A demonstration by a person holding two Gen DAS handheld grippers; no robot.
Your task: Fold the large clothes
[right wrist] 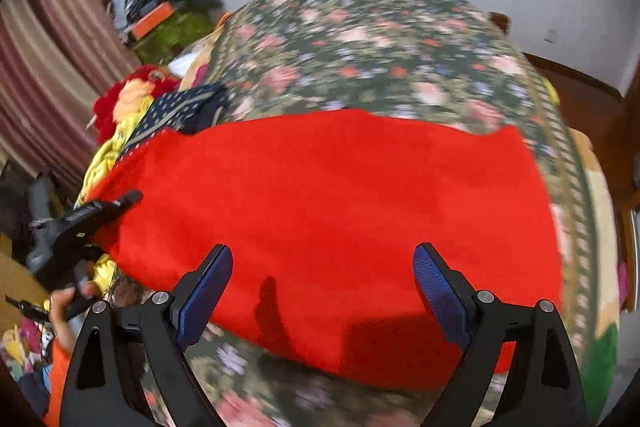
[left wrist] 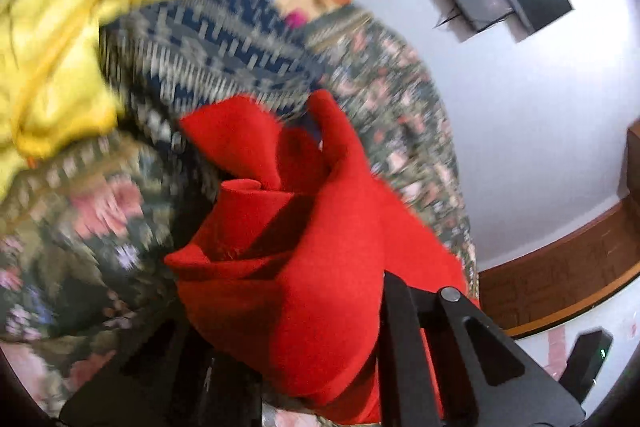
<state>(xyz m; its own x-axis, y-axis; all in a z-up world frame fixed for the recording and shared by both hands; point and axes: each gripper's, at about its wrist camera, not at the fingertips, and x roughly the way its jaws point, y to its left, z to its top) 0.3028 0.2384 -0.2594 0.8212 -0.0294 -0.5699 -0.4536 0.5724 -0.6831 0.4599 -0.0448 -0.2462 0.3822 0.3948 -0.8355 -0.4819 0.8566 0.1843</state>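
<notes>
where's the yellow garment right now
In the left wrist view the yellow garment lies bunched at upper left, against the navy patterned cloth; in the right wrist view it shows at the red cloth's left edge.

garment: a large bright red cloth (right wrist: 340,219) of plain, slightly fuzzy fabric
where: it lay spread wide across a floral bedspread (right wrist: 360,39), covering the near part of it
far edge: it ran roughly straight across the bed, with small notches
left end: it was bunched into thick folds and rolls (left wrist: 280,227), lifted off the bed
neighbours: the left end sat near a yellow garment (left wrist: 60,67) and a navy patterned one (left wrist: 224,43)
</notes>
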